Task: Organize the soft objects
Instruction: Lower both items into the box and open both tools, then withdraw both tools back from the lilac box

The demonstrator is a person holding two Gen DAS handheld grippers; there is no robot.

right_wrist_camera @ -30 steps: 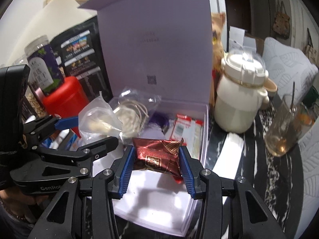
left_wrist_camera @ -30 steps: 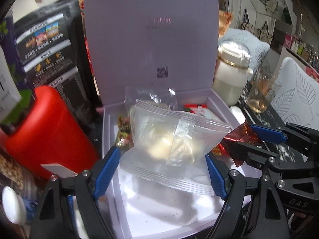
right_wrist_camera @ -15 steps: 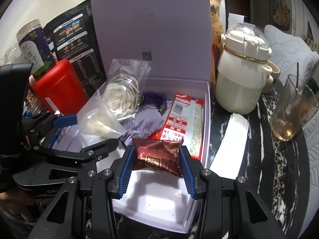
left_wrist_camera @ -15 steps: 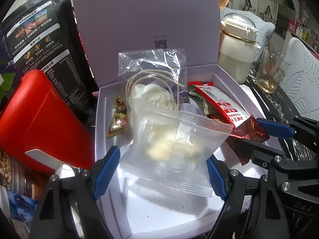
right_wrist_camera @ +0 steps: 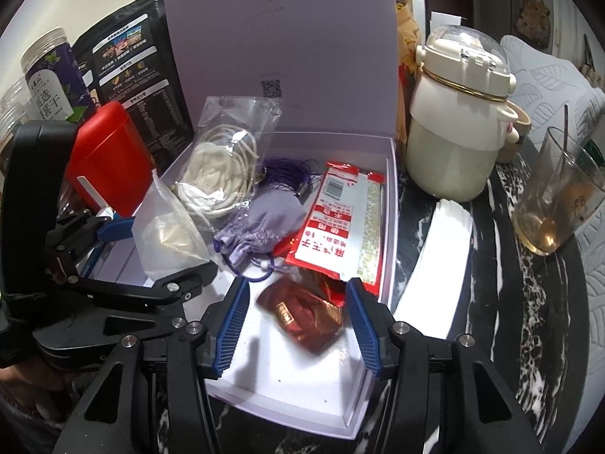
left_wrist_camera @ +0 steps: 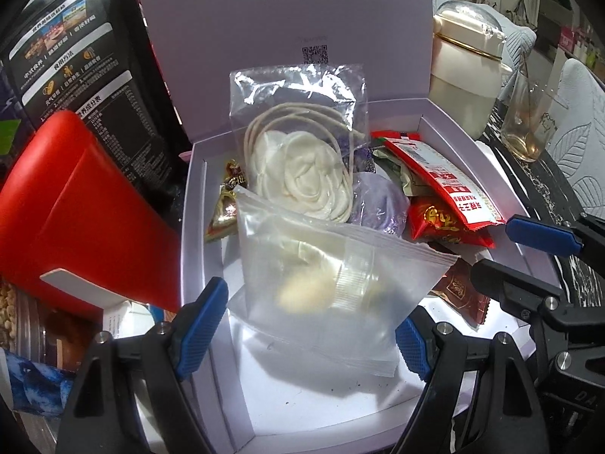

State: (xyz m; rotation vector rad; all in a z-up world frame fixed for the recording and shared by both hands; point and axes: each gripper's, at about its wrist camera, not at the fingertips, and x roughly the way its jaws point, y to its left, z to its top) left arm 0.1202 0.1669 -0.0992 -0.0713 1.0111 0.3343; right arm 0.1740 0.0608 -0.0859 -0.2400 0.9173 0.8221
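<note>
Here the right gripper [right_wrist_camera: 298, 321] is opening, releasing a brown foil snack packet [right_wrist_camera: 302, 316] into the lilac box [right_wrist_camera: 391, 204]; the left gripper [left_wrist_camera: 306, 325] pinches a frosted plastic pouch [left_wrist_camera: 325, 287], probably released next.

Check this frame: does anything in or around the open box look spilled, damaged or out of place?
Nothing looks spilled or damaged. The dark red snack packet lies askew and blurred on the box floor between the opening right gripper jaws. The left gripper holds a frosted pouch tilted above the box.

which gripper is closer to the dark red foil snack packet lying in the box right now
Right. The right gripper straddles the foil packet, its jaws opening and its pads clear of it. The left gripper, off to one side, holds a frosted pouch.
</note>
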